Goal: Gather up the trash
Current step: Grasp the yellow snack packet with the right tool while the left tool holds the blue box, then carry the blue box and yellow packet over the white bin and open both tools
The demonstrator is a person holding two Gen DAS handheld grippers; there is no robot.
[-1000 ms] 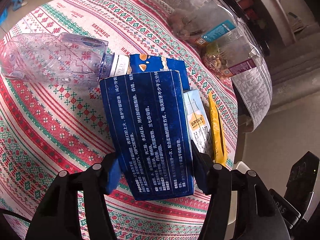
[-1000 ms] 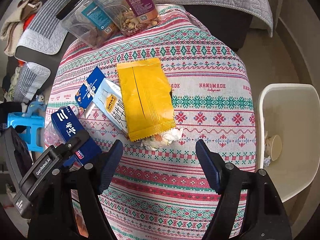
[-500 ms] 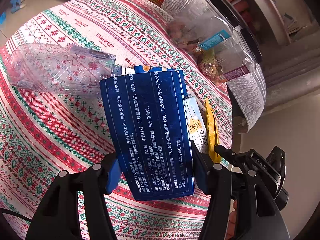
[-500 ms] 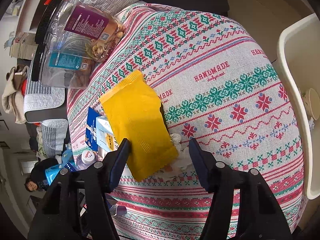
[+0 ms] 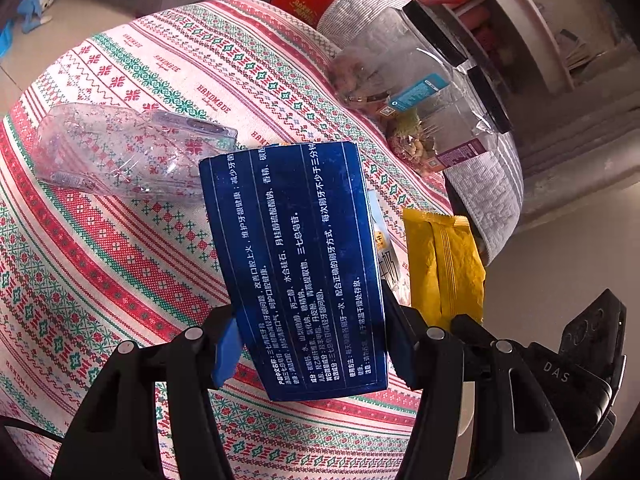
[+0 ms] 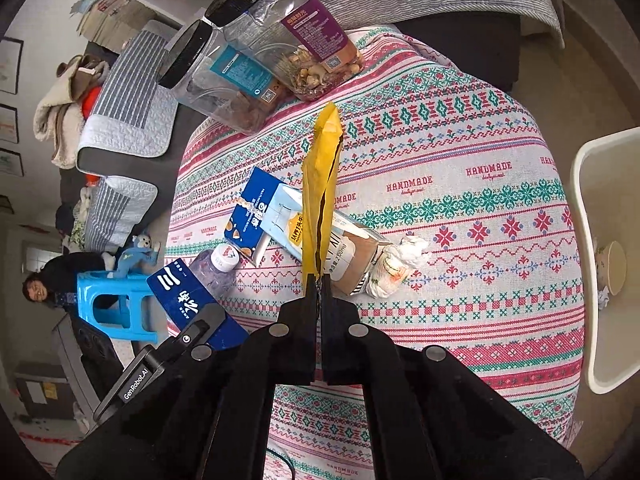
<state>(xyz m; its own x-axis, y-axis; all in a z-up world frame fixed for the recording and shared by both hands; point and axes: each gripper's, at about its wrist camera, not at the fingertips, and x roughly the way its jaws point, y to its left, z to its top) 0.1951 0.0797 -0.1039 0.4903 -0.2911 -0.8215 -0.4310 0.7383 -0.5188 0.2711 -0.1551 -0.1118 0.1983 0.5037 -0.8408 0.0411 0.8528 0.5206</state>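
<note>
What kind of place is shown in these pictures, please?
Probably a home living room: a table with an embroidered tablecloth, a dark sofa with striped quilted covers, snack jars, and a white bin beside the table.

Your left gripper [image 5: 310, 344] has its blue-padded fingers [image 5: 227, 346] pressed against both long sides of the toothpaste box [image 5: 294, 268], carrying it clear of the table. Your right gripper [image 6: 319, 286] has its jaws pinched nearly together on the bottom edge of the yellow snack wrapper [image 6: 318, 196], raised edge-on before the camera.
</note>
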